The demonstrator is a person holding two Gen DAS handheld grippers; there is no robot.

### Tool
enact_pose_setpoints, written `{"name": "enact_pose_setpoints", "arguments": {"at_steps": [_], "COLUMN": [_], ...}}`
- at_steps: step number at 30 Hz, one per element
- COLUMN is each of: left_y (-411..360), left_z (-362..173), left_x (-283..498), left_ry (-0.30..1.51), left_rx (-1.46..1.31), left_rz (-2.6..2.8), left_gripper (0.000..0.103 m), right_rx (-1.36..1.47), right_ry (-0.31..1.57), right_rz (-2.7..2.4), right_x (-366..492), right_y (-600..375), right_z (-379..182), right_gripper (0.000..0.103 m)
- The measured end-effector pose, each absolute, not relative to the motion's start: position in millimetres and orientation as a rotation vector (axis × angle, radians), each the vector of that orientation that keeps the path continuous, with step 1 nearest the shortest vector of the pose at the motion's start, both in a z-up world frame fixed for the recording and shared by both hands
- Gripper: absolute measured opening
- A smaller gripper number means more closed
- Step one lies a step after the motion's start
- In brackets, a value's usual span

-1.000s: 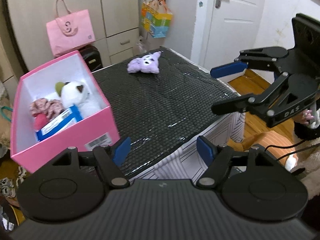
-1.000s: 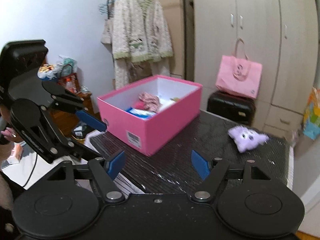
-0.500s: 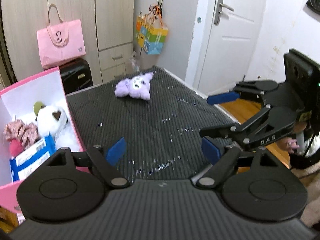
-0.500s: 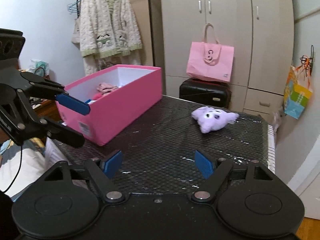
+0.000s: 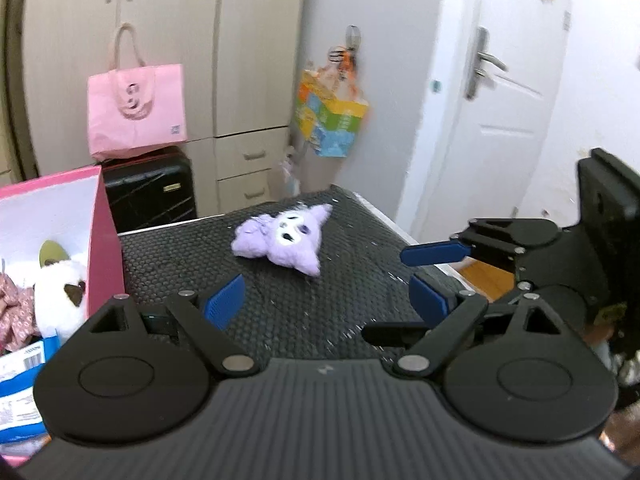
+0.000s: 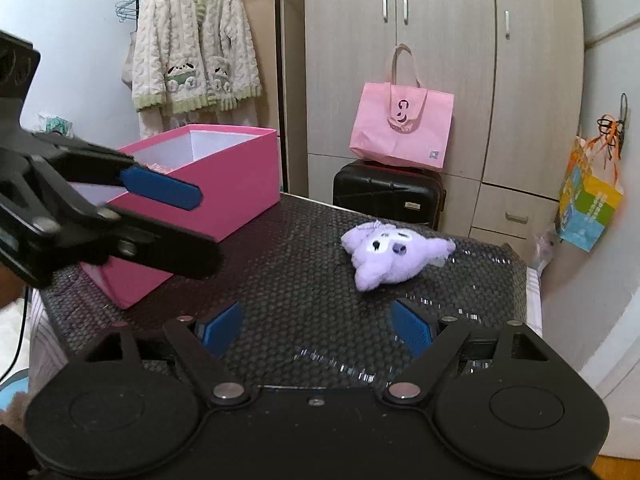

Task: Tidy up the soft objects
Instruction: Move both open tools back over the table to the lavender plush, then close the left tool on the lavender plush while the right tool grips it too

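Observation:
A purple plush [image 5: 286, 242] lies alone on the black textured tabletop [image 5: 312, 320], also seen in the right wrist view [image 6: 388, 256]. My left gripper [image 5: 326, 300] hovers just short of it, jaws opening with nothing between them. My right gripper [image 6: 316, 326] faces the plush from the other side, jaws opening and empty too; its upper pad [image 5: 434, 252] shows at the right. The left gripper [image 6: 206, 232] crosses in front of the pink box [image 6: 224, 196]. The box [image 5: 106, 240] holds a white plush [image 5: 60, 296], a pink fabric piece [image 5: 12, 308] and a blue packet [image 5: 20, 392].
Behind the table a pink tote bag [image 6: 400, 124] sits on a black suitcase [image 6: 388, 196] against wardrobe doors. A colourful paper bag [image 6: 592, 208] hangs at the right, near a white door [image 5: 500, 120]. A fluffy cardigan [image 6: 192, 52] hangs at the back left. The table's right edge [image 5: 384, 216] drops off.
Both grippers have moved forward over the table, closer to the purple plush, and their jaws have widened. The pink box has slid toward the left edge of the left wrist view.

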State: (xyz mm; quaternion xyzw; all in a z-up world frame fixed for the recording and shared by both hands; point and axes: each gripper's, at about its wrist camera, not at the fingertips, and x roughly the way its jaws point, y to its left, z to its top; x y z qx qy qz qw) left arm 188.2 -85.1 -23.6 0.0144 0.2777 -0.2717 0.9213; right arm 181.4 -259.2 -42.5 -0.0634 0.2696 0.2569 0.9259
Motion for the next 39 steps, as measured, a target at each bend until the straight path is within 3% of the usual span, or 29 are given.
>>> {"name": "enact_pose_setpoints", "arguments": {"at_steps": [9,20,39], "left_y": [-97,-109,-115], "left_z": [-48,-66,-89], "left_x": [257,324,344], "left_ry": [0.706,0.713,0.760], "left_rx": [-0.137,-0.295,-0.305], "left_rz": [-0.561,-0.397,-0.342], "left_gripper": [0.084,0.084,0.082], "right_rx": [-0.251,-0.134,-0.180], "right_ry": [0.592,0.640,0.670], "right_rz": [0.495,0.501,0.520], "right_x": [250,314,328], "right_y": [-243,-250,-297], "right_z": [-50,-72,-78], "right_gripper": [0.089,0.089,0.085]}}
